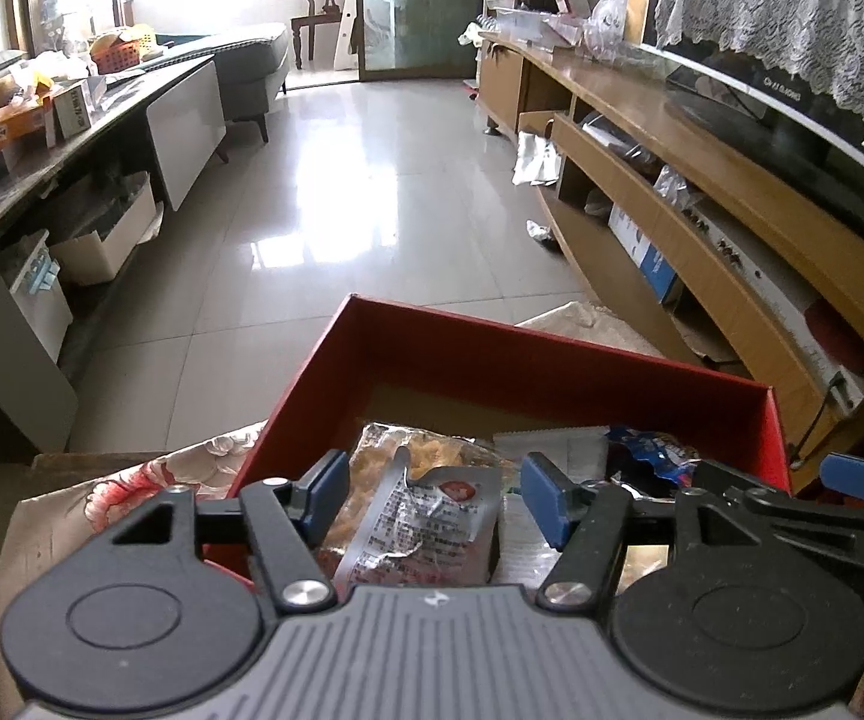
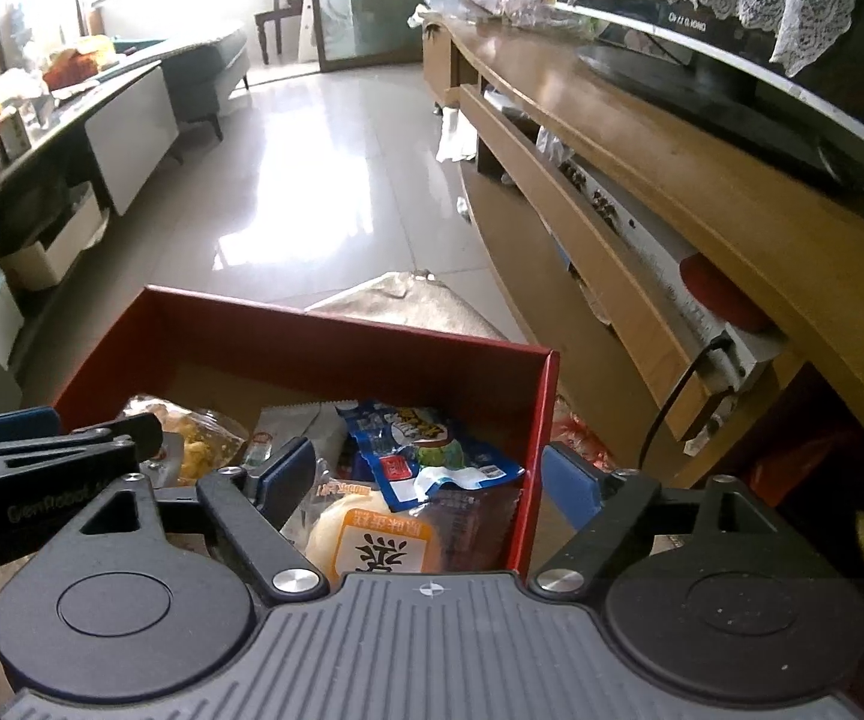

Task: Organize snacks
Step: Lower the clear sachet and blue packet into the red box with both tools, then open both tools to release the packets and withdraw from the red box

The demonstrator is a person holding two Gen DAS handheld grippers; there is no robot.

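Note:
A red cardboard box (image 1: 552, 366) (image 2: 312, 330) holds several snack packets. My left gripper (image 1: 435, 495) is open above the box's near left part, over a silver packet (image 1: 432, 522) and a clear bag of yellow snacks (image 1: 426, 450). A blue packet (image 1: 651, 450) lies to the right. My right gripper (image 2: 426, 483) is open over the box's near right wall, above a white and orange bun packet (image 2: 366, 534) and the blue packet (image 2: 426, 444). Neither gripper holds anything. Each gripper's fingers show in the other's view.
The box stands on a flowered cloth (image 1: 132, 480). A wooden TV cabinet (image 1: 702, 198) with a television (image 2: 732, 60) runs along the right. A cluttered dark table (image 1: 42, 138) with storage bins runs along the left. Tiled floor (image 1: 342, 192) lies ahead.

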